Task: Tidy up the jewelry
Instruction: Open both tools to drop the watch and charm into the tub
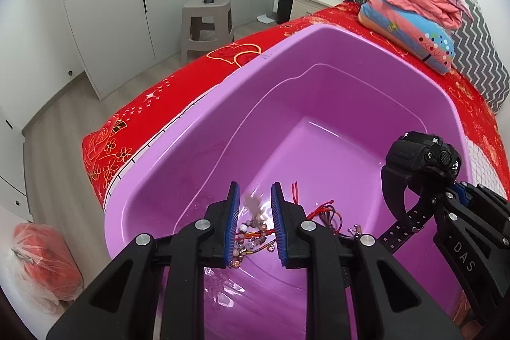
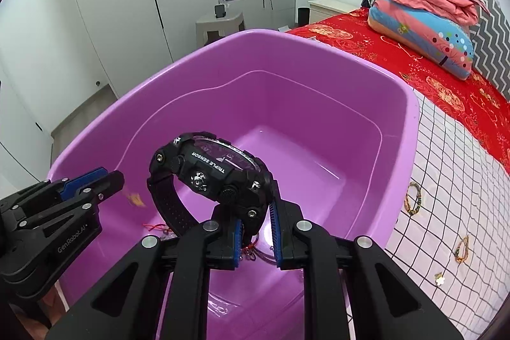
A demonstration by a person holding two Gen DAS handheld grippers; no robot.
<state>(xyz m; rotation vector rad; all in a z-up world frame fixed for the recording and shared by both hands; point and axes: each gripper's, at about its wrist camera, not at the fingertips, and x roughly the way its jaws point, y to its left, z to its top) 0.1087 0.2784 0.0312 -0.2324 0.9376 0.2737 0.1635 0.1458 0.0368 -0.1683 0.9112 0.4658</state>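
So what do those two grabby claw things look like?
Both are chunky black plastic. The left hand-held gripper has two fingers with ribbed blue pads and shiny silver bolts, and "GenRobot.AI" printed on its side. The right hand-held gripper matches, with "DAS" on its side.

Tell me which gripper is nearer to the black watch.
Right. The right gripper is shut on the black watch's strap, holding it over the purple tub. The left gripper hangs apart beside it, above the bracelets.
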